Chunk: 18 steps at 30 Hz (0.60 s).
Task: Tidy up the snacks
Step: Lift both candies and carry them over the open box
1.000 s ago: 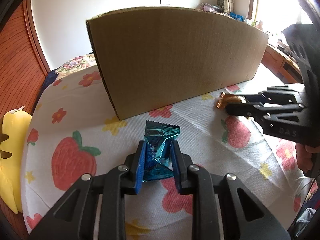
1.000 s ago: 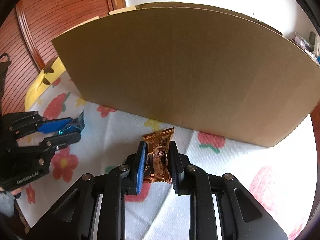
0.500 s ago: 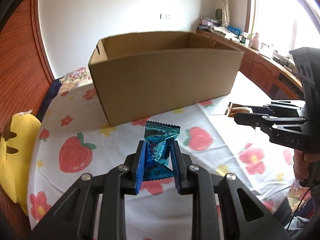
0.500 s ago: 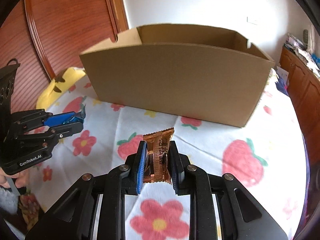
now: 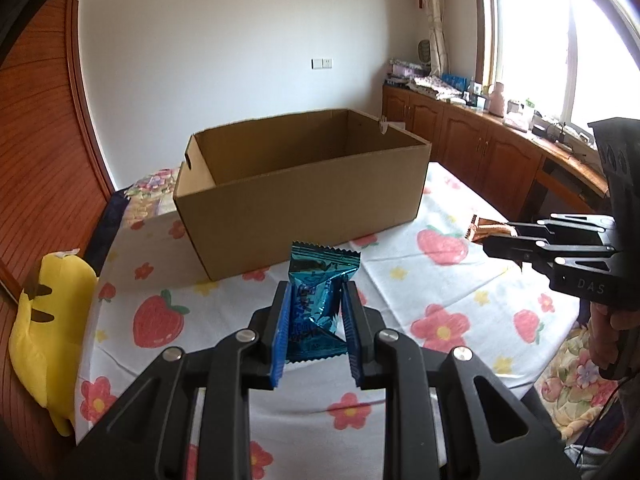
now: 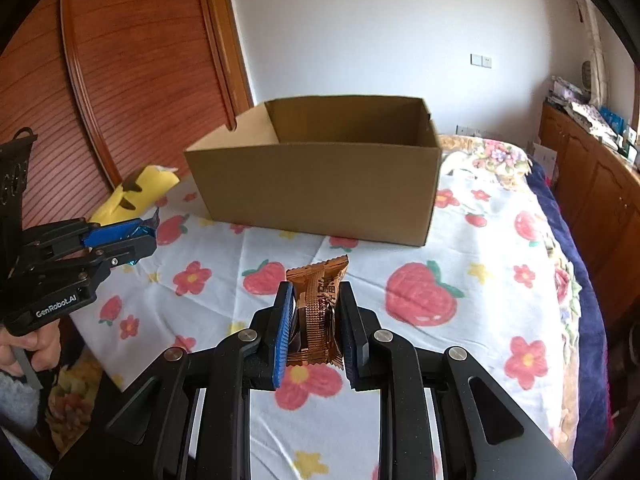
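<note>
My left gripper (image 5: 315, 314) is shut on a blue foil snack packet (image 5: 318, 292) and holds it above the bed. My right gripper (image 6: 314, 312) is shut on a copper-brown snack packet (image 6: 320, 300). An open cardboard box (image 5: 304, 196) stands on the bed ahead of both grippers, also in the right wrist view (image 6: 320, 188); what shows of its inside is bare. The right gripper shows at the right of the left wrist view (image 5: 500, 238), the left gripper at the left of the right wrist view (image 6: 136, 238). Both are well short of the box.
The bed has a white sheet with strawberries and flowers (image 6: 420, 292). A yellow plush toy (image 5: 48, 320) lies at the left edge by the wooden wardrobe (image 6: 120, 60). Wooden cabinets with clutter (image 5: 500, 136) run along the window side.
Both grippers have lifted and pulled back from the box with their packets; the box now looks smaller and its open top shows.
</note>
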Tool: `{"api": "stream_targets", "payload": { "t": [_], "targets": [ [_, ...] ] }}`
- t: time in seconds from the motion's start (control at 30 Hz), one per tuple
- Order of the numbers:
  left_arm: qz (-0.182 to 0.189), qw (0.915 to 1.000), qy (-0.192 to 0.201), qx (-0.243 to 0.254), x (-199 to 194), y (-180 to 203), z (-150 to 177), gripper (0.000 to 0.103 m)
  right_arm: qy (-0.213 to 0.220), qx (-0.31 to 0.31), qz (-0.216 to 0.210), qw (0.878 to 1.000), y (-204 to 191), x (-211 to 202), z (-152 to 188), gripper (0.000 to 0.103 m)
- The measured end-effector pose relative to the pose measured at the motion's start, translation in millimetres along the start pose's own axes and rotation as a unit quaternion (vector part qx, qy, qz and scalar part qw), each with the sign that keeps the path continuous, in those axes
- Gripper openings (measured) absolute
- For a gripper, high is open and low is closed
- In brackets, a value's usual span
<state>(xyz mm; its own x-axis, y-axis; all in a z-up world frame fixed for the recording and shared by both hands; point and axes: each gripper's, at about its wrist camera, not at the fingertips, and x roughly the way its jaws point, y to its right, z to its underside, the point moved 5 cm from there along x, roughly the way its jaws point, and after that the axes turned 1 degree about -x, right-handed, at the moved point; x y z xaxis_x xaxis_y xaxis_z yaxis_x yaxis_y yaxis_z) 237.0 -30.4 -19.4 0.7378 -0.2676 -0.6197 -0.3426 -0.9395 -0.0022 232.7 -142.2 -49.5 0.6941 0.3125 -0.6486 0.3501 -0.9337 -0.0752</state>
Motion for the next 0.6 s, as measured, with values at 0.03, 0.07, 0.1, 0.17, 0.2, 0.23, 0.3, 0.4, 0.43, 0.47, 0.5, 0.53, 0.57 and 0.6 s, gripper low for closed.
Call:
{"api": "stream_targets", "payload": {
  "t": [0.03, 0.07, 0.1, 0.17, 0.2, 0.23, 0.3, 0.4, 0.43, 0.47, 0.5, 0.53, 0.57, 0.6],
  "targets": [
    [0.000, 1.0000, 0.004, -0.001, -1.8, 0.7, -2.1, 0.023, 0.003, 0.001, 0.000, 1.000, 1.3, -3.8, -0.2, 0.020],
    [-0.001, 1.0000, 0.008, -0.002, -3.8, 1.8, -3.9, 0.023, 0.006, 0.001, 0.000, 1.000, 2.3, -7.1, -0.5, 0.020],
    [-0.001, 0.9999, 0.011, -0.003, -5.3, 2.4, -5.4, 0.023, 0.009, 0.002, 0.001, 1.000, 3.6, -9.8, -0.6, 0.020],
    [-0.003, 0.9998, 0.020, -0.004, -9.4, 2.9, -10.7, 0.023, 0.013, 0.004, 0.001, 1.000, 6.1, -14.8, -1.3, 0.020],
    [-0.003, 0.9997, 0.024, -0.004, -11.1, 2.9, -13.8, 0.023, 0.016, 0.005, 0.002, 1.000, 7.6, -17.2, -2.9, 0.020],
    [-0.004, 0.9996, 0.028, -0.004, -13.1, 3.0, -17.3, 0.023, 0.018, 0.005, 0.002, 1.000, 8.4, -17.9, -3.8, 0.020],
    [-0.006, 0.9994, 0.034, -0.004, -15.1, 1.6, -23.6, 0.023, 0.024, 0.003, 0.001, 1.000, 9.4, -20.9, -8.7, 0.020],
    [-0.008, 0.9990, 0.044, -0.003, -17.4, -1.9, -35.9, 0.023, 0.033, -0.003, 0.002, 0.999, 8.9, -23.6, -18.6, 0.020],
    [-0.008, 0.9989, 0.047, -0.003, -17.7, -2.5, -39.3, 0.023, 0.037, -0.005, 0.002, 0.999, 8.8, -25.0, -22.1, 0.020],
    [-0.009, 0.9987, 0.050, -0.003, -18.0, -3.7, -43.5, 0.023, 0.040, -0.008, 0.001, 0.999, 8.1, -26.5, -25.9, 0.020],
    [-0.009, 0.9986, 0.053, -0.003, -17.7, -5.0, -47.0, 0.023, 0.044, -0.011, 0.000, 0.999, 7.3, -27.8, -30.6, 0.020],
    [-0.009, 0.9984, 0.055, -0.003, -18.2, -4.8, -50.2, 0.023, 0.048, -0.014, -0.001, 0.999, 6.2, -29.1, -35.4, 0.020],
    [-0.009, 0.9983, 0.057, -0.003, -18.1, -5.2, -54.0, 0.023, 0.051, -0.017, -0.001, 0.999, 5.3, -29.6, -37.8, 0.020],
    [-0.010, 0.9982, 0.060, -0.003, -17.7, -6.0, -57.0, 0.023, 0.055, -0.022, -0.001, 0.998, 3.8, -30.4, -43.2, 0.020]
  ]
}}
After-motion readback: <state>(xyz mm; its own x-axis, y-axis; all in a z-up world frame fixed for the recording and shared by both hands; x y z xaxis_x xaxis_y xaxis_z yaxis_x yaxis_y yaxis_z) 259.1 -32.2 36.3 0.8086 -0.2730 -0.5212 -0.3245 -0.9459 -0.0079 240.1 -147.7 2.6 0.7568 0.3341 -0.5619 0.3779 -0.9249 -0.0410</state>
